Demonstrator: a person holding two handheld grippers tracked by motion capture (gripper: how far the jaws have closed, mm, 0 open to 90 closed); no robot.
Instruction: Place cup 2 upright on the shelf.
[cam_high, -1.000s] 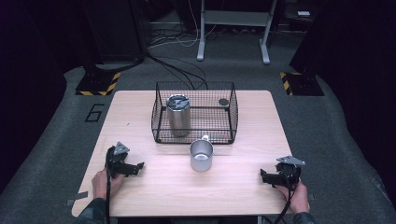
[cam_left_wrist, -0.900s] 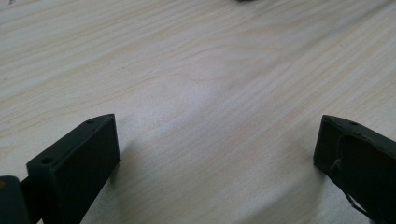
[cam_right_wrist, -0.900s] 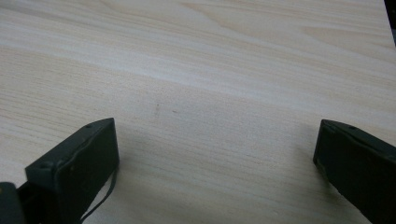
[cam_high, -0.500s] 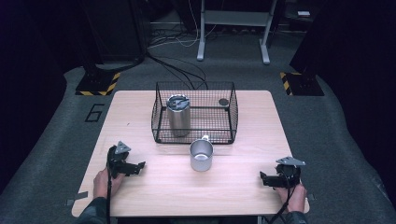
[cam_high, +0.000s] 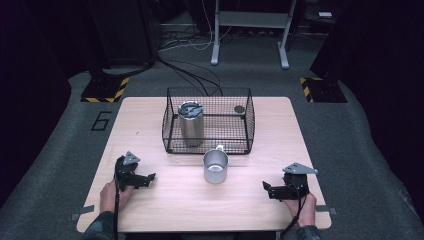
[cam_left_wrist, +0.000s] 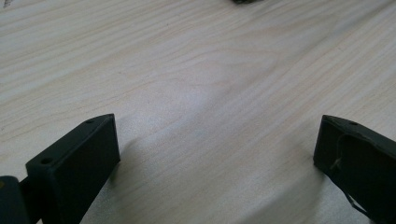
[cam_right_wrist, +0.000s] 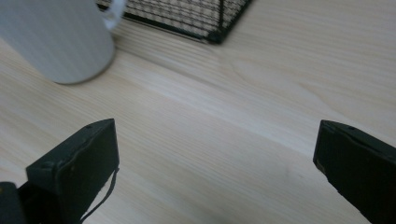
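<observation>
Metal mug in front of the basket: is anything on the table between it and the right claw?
Nothing visible. Bare wooden table separates the right claw from the metal mug; the wire basket stands behind the mug.

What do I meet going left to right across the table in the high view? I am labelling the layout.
Left tongs → tumbler in the basket → mug → right tongs.

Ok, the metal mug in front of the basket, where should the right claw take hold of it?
Probably the mug's body, approached from its right side: it stands upright, its handle points back toward the wire basket, and the right claw, jaws wide, faces it across bare table.
</observation>
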